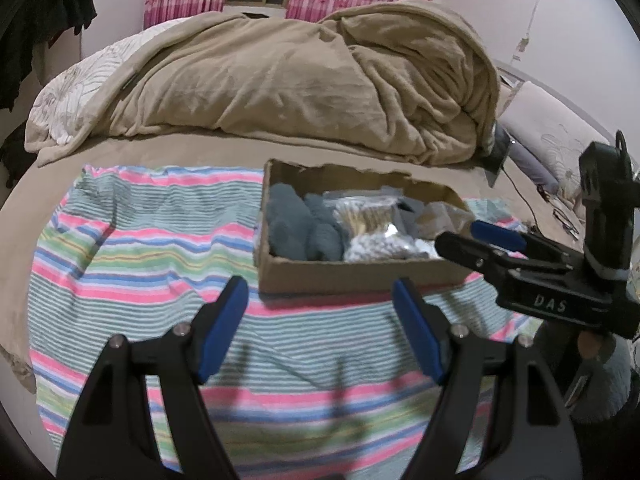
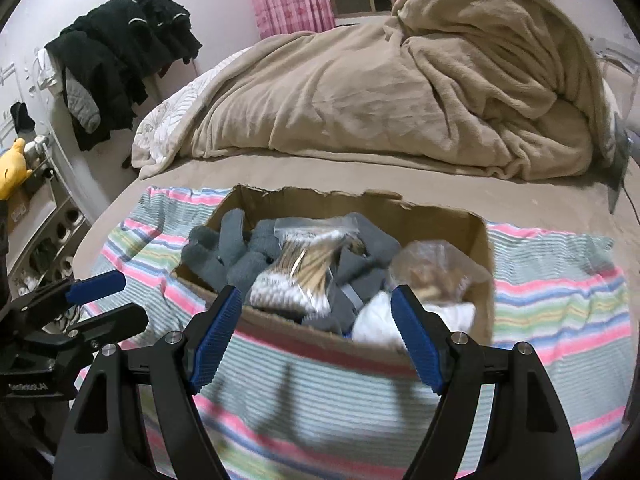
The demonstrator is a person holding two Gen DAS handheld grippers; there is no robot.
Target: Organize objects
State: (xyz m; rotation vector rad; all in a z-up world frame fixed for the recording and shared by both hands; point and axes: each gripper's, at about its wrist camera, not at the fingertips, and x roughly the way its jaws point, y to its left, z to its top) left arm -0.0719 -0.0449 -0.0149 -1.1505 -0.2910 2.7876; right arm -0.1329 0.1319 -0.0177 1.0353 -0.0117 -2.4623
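Box (image 2: 476,280) contents blurred, maybe wood bits in bag (image 2: 436,276).

One cardboard box (image 2: 478,276) at twelve o'clock; inside, two clear plastic bags (image 2: 316,248), several grey socks (image 2: 232,240); one striped towel (image 1: 140,248) underneath

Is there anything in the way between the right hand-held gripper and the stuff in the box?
Nothing visible blocks it. The right hand-held gripper is open and empty, and only bare striped towel and the cardboard box's low front wall lie before the bag of cotton swabs and grey socks.
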